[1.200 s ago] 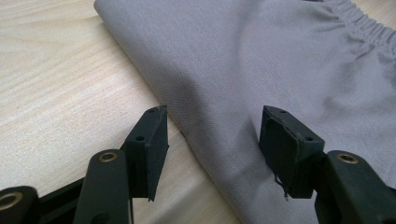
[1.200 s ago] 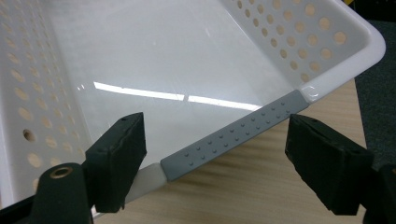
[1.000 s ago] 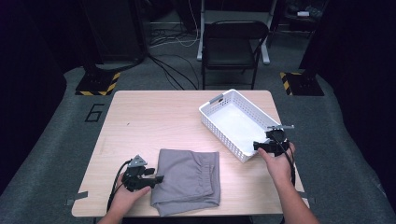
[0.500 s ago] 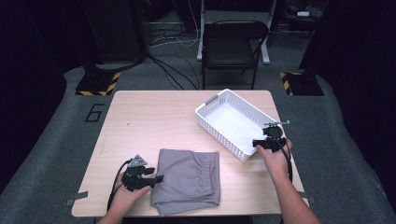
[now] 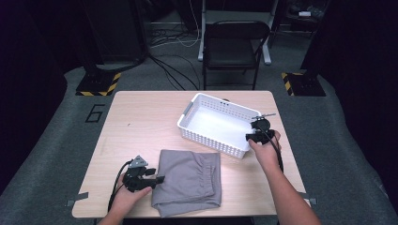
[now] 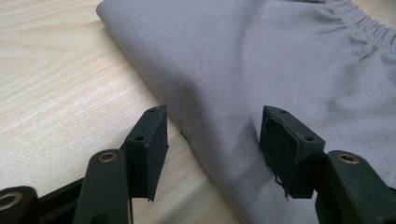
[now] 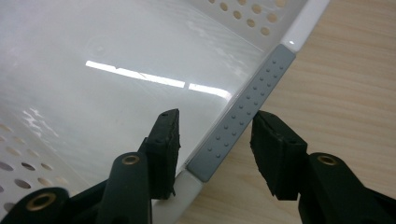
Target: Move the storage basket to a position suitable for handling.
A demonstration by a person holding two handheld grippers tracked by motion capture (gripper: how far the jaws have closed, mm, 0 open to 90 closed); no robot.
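Your right gripper (image 5: 256, 132) sits at the near right end of the white basket (image 5: 206, 133), fingers (image 7: 163, 140) straddling the grey handle strip (image 7: 247, 119) on the rim: one finger inside the basket, one outside over the surface (image 5: 141, 117). They've just been closing, with the rim between them, but there's a visible gap on both sides of the strip, so no clamp yet. The basket stands on the right half of the surface, turned at an angle to its edges. Your left gripper (image 5: 157, 179) rests low at the near left, just beside the left edge of the folded grey shorts (image 5: 190, 180). Its fingers (image 6: 149, 140) are apart, one over bare wood, the other over the cloth, with the folded edge running between them and nothing pinched. The shorts lie flat near the front edge, elastic waistband (image 6: 359, 28) on the far side, close to the basket's near wall but apart from it.
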